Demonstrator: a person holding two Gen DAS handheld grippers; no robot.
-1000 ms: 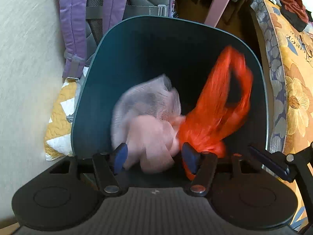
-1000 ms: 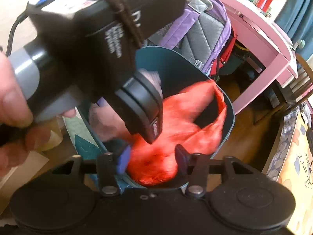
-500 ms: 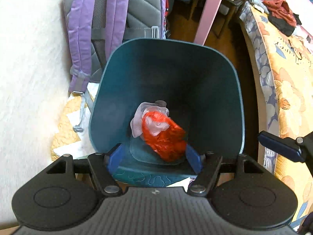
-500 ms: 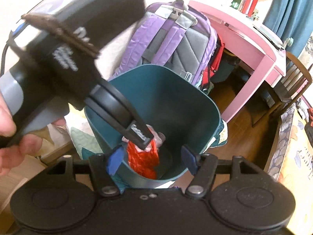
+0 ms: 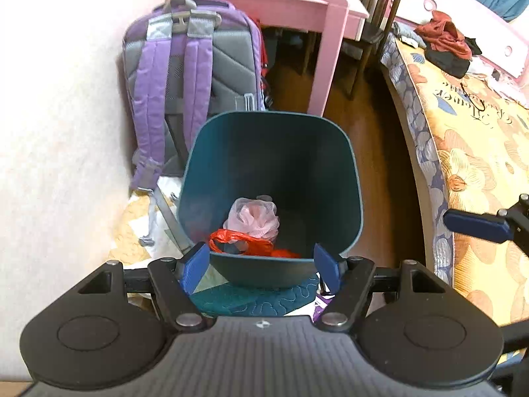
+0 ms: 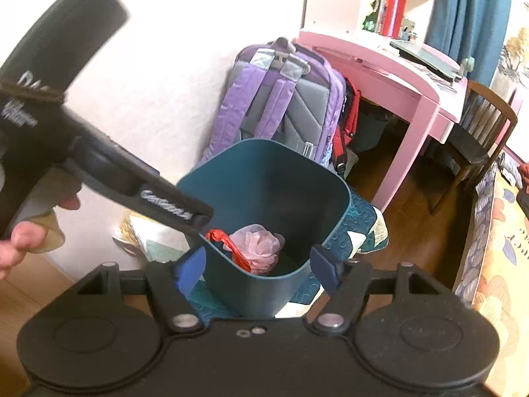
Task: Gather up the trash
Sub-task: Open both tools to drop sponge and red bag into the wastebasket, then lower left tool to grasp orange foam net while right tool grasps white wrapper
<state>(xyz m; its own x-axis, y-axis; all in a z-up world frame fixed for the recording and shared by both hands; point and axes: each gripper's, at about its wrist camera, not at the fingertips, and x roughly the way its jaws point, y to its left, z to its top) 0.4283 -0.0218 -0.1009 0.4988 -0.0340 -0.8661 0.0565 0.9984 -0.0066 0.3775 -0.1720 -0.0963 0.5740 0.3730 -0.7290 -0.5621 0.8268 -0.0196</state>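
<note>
Both bags now lie in the bin (image 5: 271, 152), red bag (image 5: 251, 243) beside pink bag (image 5: 253, 218); left hand-held gripper (image 5: 261, 266) released; right hand-held gripper (image 6: 256, 269) just widening, nothing between its jaws

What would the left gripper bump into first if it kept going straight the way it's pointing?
Probably the teal bin. The left gripper is open and empty, aimed down at the bin's near rim. Slightly higher, it would pass into the bin towards the pink mesh bag and red plastic bag. Depth is hard to judge.

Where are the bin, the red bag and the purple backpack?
bin (image 5: 274, 165), left wrist view, inner back wall.
red bag (image 5: 254, 243), left wrist view, crumpled middle.
purple backpack (image 6: 291, 112), right wrist view, grey back padding.
</note>
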